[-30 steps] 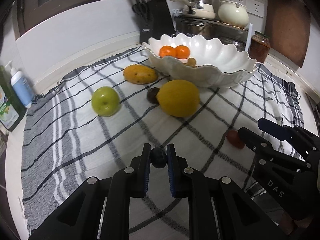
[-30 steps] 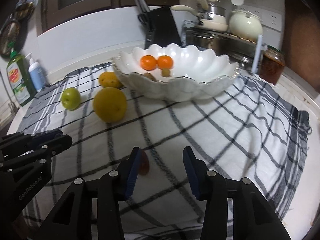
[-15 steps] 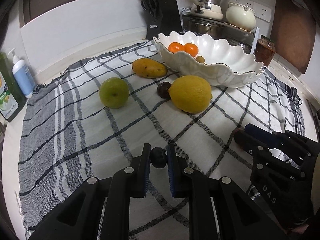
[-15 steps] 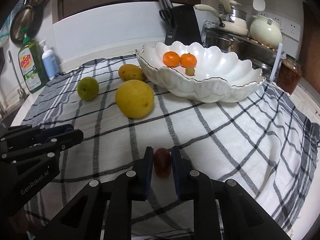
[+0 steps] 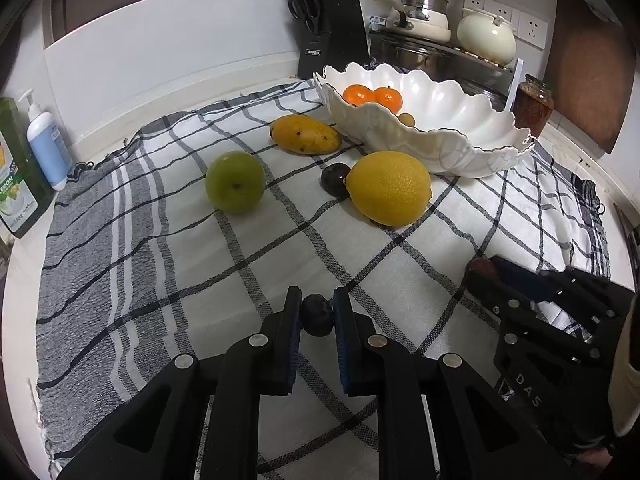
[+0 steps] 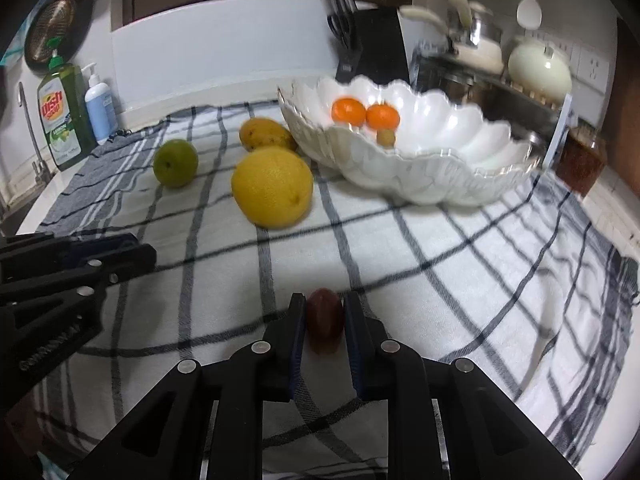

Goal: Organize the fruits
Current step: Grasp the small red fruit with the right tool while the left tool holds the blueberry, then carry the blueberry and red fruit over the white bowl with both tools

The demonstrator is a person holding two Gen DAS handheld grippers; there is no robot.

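My left gripper (image 5: 316, 316) is shut on a small dark plum (image 5: 317, 321), held just above the checked cloth (image 5: 248, 264). My right gripper (image 6: 324, 320) is shut on a small red fruit (image 6: 324, 318). A white scalloped bowl (image 5: 440, 148) at the back holds two tangerines (image 5: 374, 96) and a small brownish fruit (image 5: 407, 119). On the cloth lie a green apple (image 5: 235, 182), a mango (image 5: 306, 134), a large yellow citrus (image 5: 389, 187) and another dark plum (image 5: 335, 179) touching it. The right gripper also shows at the left wrist view's right edge (image 5: 492, 276).
A knife block (image 5: 332, 40), pots on a rack (image 5: 420, 20) and a jar (image 5: 534, 106) stand behind the bowl. Soap bottles (image 5: 40, 140) sit at the cloth's left end. The counter edge runs along the right, past the cloth.
The right gripper closed on the red fruit, which lay beside its left finger a second ago. Both wrist views have lifted slightly, the left gripper still holding the plum.
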